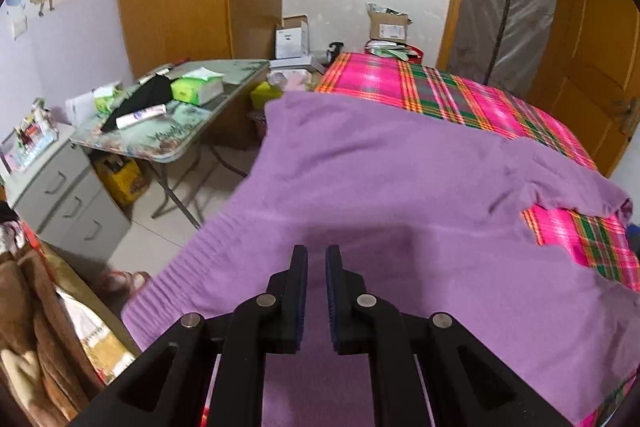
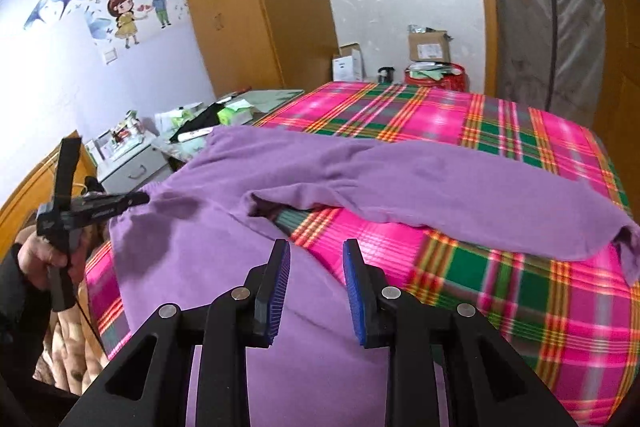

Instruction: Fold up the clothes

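From the left wrist view, we see the purple sweater (image 1: 400,195) spread on the plaid bed (image 1: 460,91), its hem hanging over the edge; it may slide off. Left gripper (image 1: 316,291) fingers stand narrowly apart, holding nothing.

From the right wrist view, the right gripper (image 2: 316,287) fingers are opening, empty, so the loose sleeve (image 2: 460,187) may bunch.

Purple sweater (image 1: 380,195) spread across bed with pink plaid sheet (image 1: 452,91); ribbed hem hangs off the near-left edge, one sleeve lies to the right. Left tongs (image 1: 316,253) above the sweater, jaws a narrow gap apart, nothing between them. Far left: cluttered desk (image 1: 240,77) with green tissue pack (image 1: 198,89); grey drawer unit (image 1: 64,195) beside it.
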Demonstrator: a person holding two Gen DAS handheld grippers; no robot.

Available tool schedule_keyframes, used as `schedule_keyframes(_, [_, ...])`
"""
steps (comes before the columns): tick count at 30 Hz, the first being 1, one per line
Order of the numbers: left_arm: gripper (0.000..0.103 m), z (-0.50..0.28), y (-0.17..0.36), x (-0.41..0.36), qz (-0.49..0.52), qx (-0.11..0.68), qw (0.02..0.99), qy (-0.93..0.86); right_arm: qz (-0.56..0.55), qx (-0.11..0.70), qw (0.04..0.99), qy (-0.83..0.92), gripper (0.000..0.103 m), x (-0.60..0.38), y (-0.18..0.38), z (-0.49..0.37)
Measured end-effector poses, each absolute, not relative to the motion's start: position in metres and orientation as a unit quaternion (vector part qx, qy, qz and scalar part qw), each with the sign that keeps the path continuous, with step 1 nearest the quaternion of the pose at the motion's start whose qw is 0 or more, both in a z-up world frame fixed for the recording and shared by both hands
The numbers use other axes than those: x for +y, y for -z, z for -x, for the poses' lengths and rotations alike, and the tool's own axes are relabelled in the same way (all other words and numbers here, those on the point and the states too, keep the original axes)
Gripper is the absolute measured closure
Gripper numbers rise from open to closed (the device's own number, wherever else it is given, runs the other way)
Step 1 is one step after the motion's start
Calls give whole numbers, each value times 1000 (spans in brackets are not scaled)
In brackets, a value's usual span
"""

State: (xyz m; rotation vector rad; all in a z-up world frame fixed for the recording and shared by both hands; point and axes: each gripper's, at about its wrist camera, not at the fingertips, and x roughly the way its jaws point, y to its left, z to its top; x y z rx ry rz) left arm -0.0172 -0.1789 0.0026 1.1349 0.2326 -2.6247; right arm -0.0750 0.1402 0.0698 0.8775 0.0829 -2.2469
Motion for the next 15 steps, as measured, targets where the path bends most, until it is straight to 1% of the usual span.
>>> schedule_keyframes(6, [94,34,-9,-187,-375,80,151,911,-343,17,367,864,75,134,-65,72])
schedule_keyframes(10, [94,47,-2,-191,-373,85,157,910,-314,16,371,874,75,134,-67,69])
schedule_keyframes(15, [94,57,9,-195,-385,90,159,905,-337,15,382,861,75,127,-58,73])
